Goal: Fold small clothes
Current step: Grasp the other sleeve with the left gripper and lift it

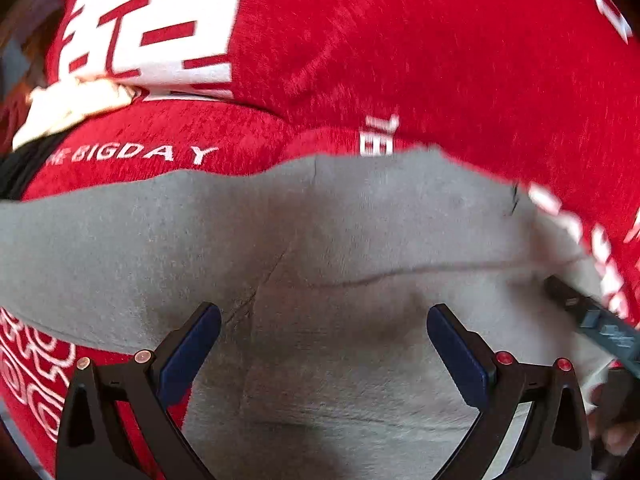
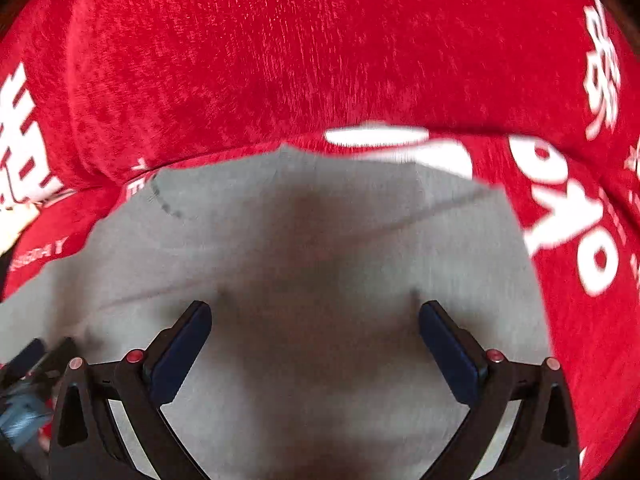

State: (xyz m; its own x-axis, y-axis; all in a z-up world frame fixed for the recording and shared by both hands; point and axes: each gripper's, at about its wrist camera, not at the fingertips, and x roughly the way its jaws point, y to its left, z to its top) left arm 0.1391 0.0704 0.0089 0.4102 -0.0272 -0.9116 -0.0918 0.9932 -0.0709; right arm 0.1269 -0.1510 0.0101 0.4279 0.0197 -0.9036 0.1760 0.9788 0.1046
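A grey garment lies spread flat on a red cloth with white lettering. My left gripper hovers just over the garment, its blue-padded fingers wide open and empty. In the right wrist view the same grey garment fills the lower half, with a dark stitched seam near its upper left edge. My right gripper is open over it too, with nothing between its pads. The right gripper's dark body shows at the right edge of the left wrist view, and the left gripper's body at the lower left of the right wrist view.
The red cloth covers the whole surface around the garment, with a fold ridge running across behind it. A pale cream item lies at the far left on the red cloth. A hand shows at the lower right.
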